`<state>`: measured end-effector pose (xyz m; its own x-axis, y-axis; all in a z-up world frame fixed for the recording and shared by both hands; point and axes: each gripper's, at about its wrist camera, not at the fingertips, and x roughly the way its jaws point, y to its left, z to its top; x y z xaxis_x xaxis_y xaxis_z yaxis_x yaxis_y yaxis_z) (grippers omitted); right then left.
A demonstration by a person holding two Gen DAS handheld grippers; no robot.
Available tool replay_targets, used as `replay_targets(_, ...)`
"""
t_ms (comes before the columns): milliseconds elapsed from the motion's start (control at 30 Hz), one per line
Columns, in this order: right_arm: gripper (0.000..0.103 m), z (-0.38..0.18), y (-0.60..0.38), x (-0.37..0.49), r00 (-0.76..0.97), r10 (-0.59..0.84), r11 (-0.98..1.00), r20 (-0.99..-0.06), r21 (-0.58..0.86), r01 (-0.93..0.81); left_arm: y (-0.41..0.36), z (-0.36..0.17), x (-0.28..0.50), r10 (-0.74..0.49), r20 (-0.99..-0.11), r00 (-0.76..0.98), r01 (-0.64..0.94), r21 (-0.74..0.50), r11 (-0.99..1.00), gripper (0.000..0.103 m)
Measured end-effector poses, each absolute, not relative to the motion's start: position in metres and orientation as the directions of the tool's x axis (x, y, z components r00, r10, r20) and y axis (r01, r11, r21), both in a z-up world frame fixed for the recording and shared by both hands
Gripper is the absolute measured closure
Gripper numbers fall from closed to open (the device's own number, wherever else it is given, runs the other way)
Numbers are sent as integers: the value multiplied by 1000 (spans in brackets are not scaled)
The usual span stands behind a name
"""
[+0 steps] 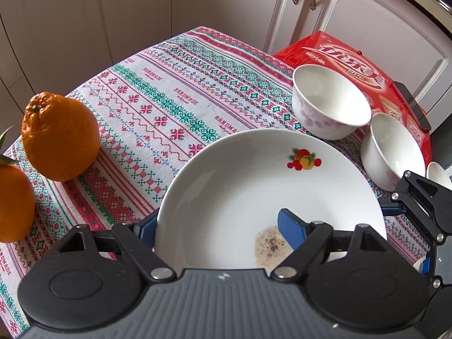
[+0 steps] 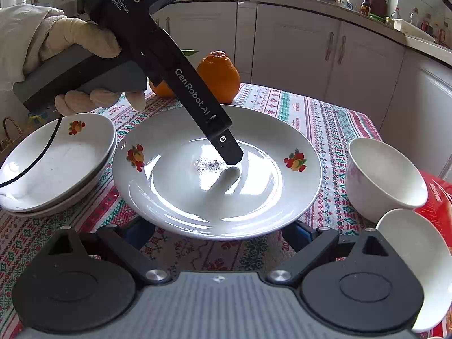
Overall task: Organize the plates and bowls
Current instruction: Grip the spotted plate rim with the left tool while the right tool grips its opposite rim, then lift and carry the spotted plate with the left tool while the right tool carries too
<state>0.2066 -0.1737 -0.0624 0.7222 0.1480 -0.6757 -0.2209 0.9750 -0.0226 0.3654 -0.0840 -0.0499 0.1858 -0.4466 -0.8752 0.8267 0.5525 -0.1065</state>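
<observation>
A white plate with fruit prints point(image 1: 254, 186) point(image 2: 217, 175) lies on the patterned tablecloth, with a speckled smear in it. My left gripper point(image 1: 217, 228) is open astride its near rim: one blue pad point(image 1: 291, 228) sits inside the plate, the other point(image 1: 147, 227) outside the rim. In the right wrist view the left tool point(image 2: 226, 147) reaches into the plate. My right gripper point(image 2: 217, 234) is open and empty at the plate's near edge. Two stacked plates point(image 2: 53, 166) lie at the left. Two white bowls point(image 1: 327, 101) point(image 1: 392, 152) stand at the right, also seen in the right wrist view point(image 2: 381, 178) point(image 2: 418, 265).
Two oranges point(image 1: 59, 138) point(image 1: 14, 203) sit on the cloth beyond the plate point(image 2: 220, 76). A red box point(image 1: 353, 59) with a dark phone point(image 1: 412, 104) on it lies behind the bowls. A white spoon point(image 1: 438, 175) is at the right edge. Kitchen cabinets surround the table.
</observation>
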Motion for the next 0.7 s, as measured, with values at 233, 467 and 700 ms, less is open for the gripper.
replay_targets(233,5,-45,-167,192,737,165,966,-655,-44,-256,-66,-26,345,-462,-856,232,811,-92,578,19)
replay_targets(467,5,-31,-156,178,739,208,951,-640,-45,-307,-40,-7,322,-467,-837,285,784,-78,616,19)
replay_targets(700,5,-22,-138,167,728,267,927,-631,-38,-373,-4,4,301,-468,-819,333,734,-87,674,19)
